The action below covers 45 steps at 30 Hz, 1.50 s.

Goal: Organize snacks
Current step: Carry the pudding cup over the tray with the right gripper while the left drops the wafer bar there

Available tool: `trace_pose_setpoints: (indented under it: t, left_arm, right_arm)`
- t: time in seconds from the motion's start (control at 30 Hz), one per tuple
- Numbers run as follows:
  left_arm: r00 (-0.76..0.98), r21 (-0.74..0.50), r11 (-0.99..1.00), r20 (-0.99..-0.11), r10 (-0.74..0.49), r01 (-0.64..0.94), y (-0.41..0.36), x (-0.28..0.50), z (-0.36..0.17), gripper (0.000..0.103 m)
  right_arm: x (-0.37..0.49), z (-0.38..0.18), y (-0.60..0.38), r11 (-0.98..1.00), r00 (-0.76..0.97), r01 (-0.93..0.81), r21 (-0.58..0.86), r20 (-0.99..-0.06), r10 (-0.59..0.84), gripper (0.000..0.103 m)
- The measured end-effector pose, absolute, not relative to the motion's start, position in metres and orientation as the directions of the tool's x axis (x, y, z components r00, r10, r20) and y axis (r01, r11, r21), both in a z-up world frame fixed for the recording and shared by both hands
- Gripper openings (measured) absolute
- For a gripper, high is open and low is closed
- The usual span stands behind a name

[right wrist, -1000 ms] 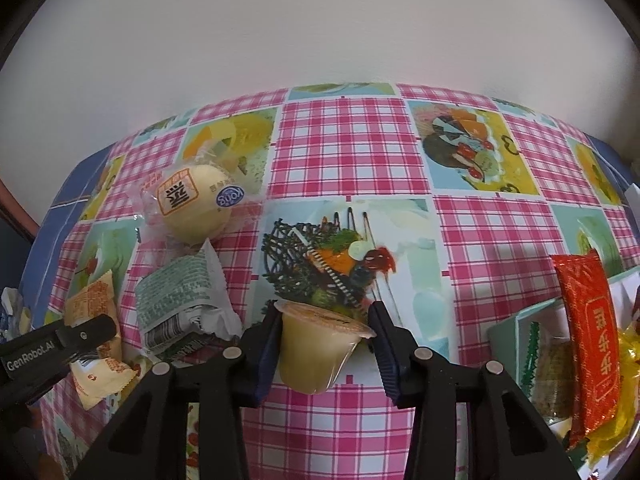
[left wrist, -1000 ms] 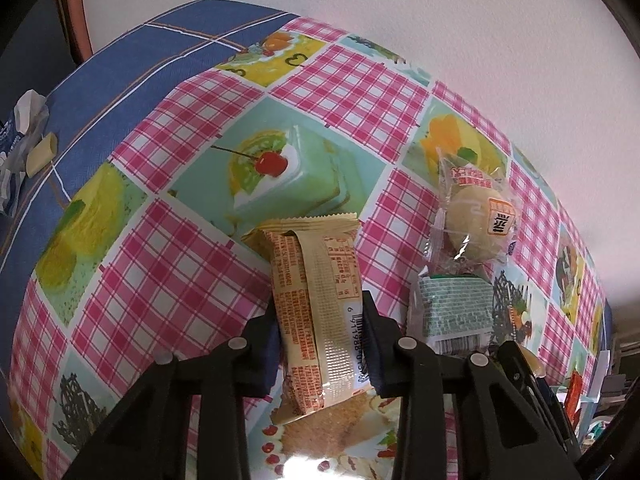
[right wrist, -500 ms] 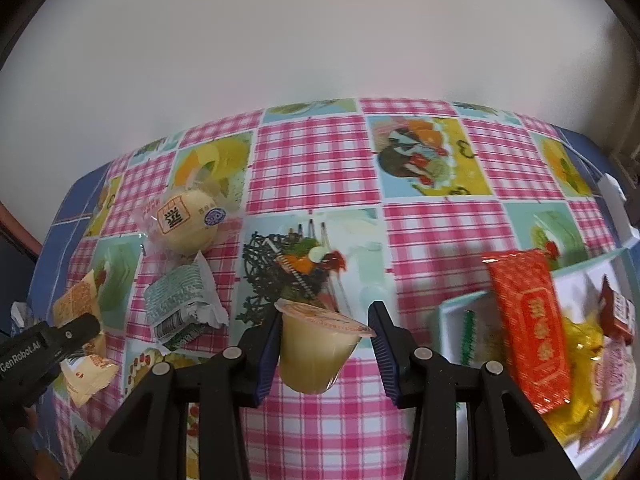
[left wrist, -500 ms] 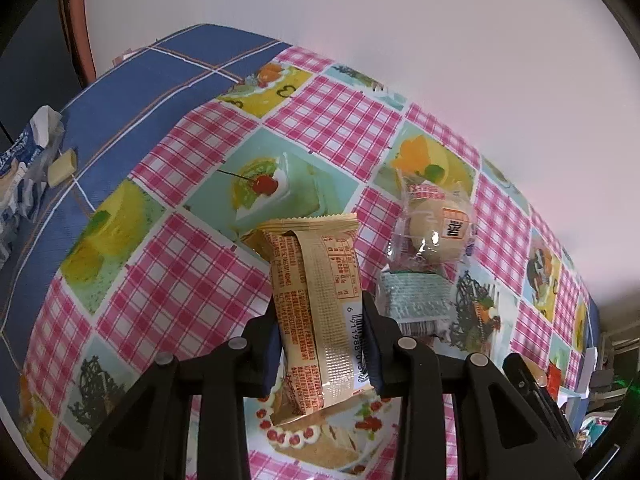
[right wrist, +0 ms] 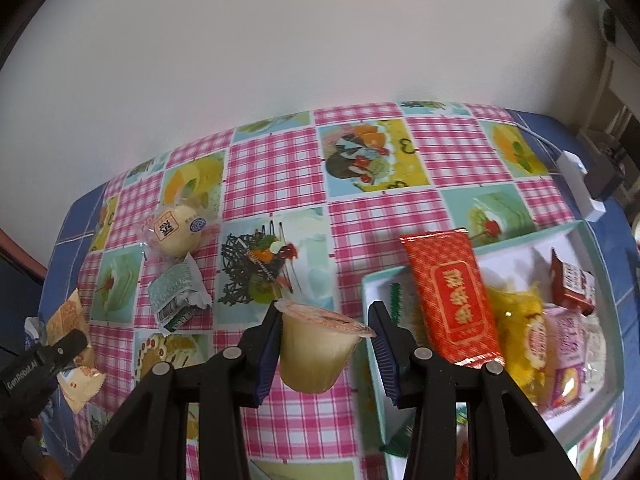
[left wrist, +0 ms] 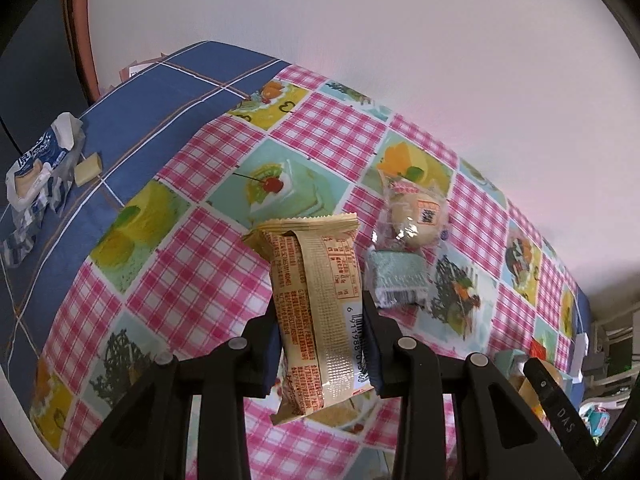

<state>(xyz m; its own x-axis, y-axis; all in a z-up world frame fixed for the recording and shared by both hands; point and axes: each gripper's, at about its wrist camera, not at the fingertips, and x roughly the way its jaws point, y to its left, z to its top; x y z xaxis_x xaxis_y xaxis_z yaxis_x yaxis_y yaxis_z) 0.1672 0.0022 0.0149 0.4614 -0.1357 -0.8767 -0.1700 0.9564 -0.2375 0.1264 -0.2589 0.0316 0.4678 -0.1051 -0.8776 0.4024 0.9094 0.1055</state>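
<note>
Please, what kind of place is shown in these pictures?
Probably a home, likely a dining corner. A table stands against a plain white wall under a pink-checked tablecloth printed with cakes, and packaged snacks fill a white tray. A power strip lies near the table's edge.

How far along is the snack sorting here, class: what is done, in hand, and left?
Done: the red packet and other wrapped snacks lie in the white tray. In hand: the right gripper holds a jelly cup; the left gripper clamps a tan wafer packet. Left on the tablecloth: the round bun and green packet.
</note>
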Motion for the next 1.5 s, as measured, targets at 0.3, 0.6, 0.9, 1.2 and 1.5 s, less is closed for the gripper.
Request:
trace_pose_setpoints:
  t: [0.3, 0.6, 0.9, 1.2, 1.5]
  left_arm:
    - [0.47, -0.241, 0.967, -0.865, -0.175, -0.083, -0.025, 0.132, 0.026, 0.036]
    - [0.485, -0.234, 0.972, -0.848, -0.213, 0.018, -0.057, 0.102, 0.04, 0.036]
    - [0.478, -0.215, 0.967, -0.841, -0.255, 0.138, -0.103, 0.079, 0.051, 0.036]
    - [0.455, -0.149, 0.953, -0.852, -0.26, 0.265, -0.155, 0.061, 0.048, 0.036]
    - [0.362, -0.155, 0.906, -0.88, -0.308, 0.393, -0.208, 0.042, 0.028, 0.036]
  right_arm:
    - [0.097, 0.042, -0.264, 0.901, 0.466, 0.416, 0.125, -0.88, -0.093, 0.045]
    - [0.072, 0.049, -0.27, 0.901, 0.447, 0.424, 0.096, -0.887, -0.116, 0.045]
    - [0.047, 0.066, -0.287, 0.893, 0.458, 0.444, 0.071, -0.875, -0.158, 0.045]
    - [0.026, 0.065, -0.329, 0.853, 0.442, 0.515, 0.088, -0.88, -0.176, 0.045]
    - [-0.006, 0.053, -0.403, 0.734, 0.351, 0.676, 0.064, -0.904, -0.243, 0.045]
